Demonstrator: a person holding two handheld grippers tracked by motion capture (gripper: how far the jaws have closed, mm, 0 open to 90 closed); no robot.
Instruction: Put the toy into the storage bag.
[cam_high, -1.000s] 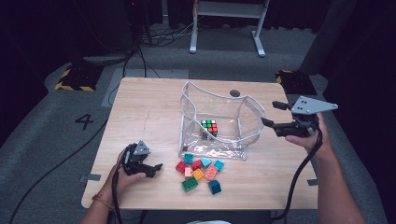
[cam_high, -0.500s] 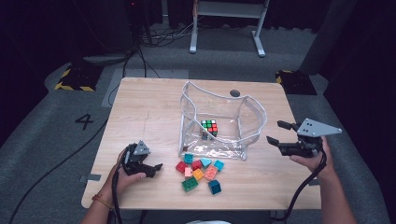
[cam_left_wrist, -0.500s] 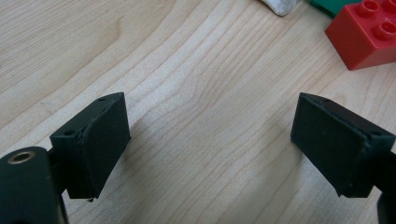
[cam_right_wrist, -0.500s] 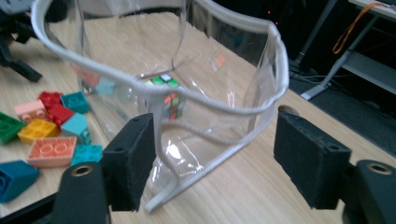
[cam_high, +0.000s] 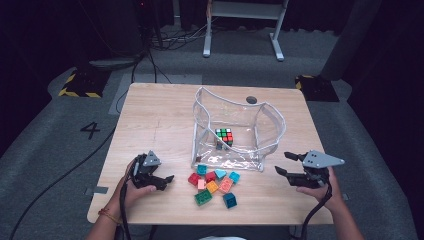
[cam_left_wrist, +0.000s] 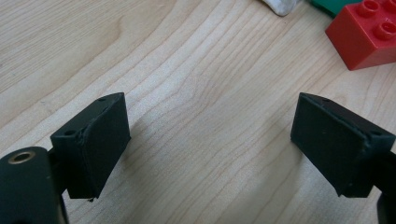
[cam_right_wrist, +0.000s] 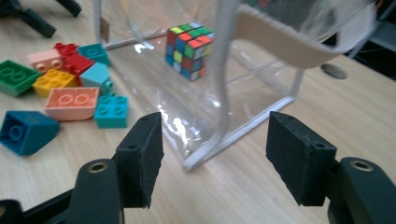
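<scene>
**Clear plastic pouch at risk of tipping or sliding**

The clear plastic pouch with white piping (cam_high: 235, 135) stood open-topped at the middle of the light wooden surface (cam_high: 160, 120), with a multicoloured puzzle cube (cam_high: 224, 136) inside it and a cluster of bright toy bricks (cam_high: 212, 181) lying just in front. We held the right gripper (cam_high: 282, 164) low beside the pouch's near right corner; its jaws had just been closing but were partly open, with nothing pinched, and in the right gripper view that corner's piped edge (cam_right_wrist: 219, 93) stood ahead of the gap. The left gripper (cam_high: 167, 178) rested near the bricks, jaws wide and empty, a red brick (cam_left_wrist: 366, 32) just beyond them.

We judged the main hazard to be the pouch's soft walls: a closing gripper could push the corner instead of catching it, so the pouch might slide, buckle or tip, and the cube could roll out. A sideways nudge could also sweep the pouch into the bricks and scatter them. A pinch on the slick film alone, missing the piping, would likely slip.
</scene>
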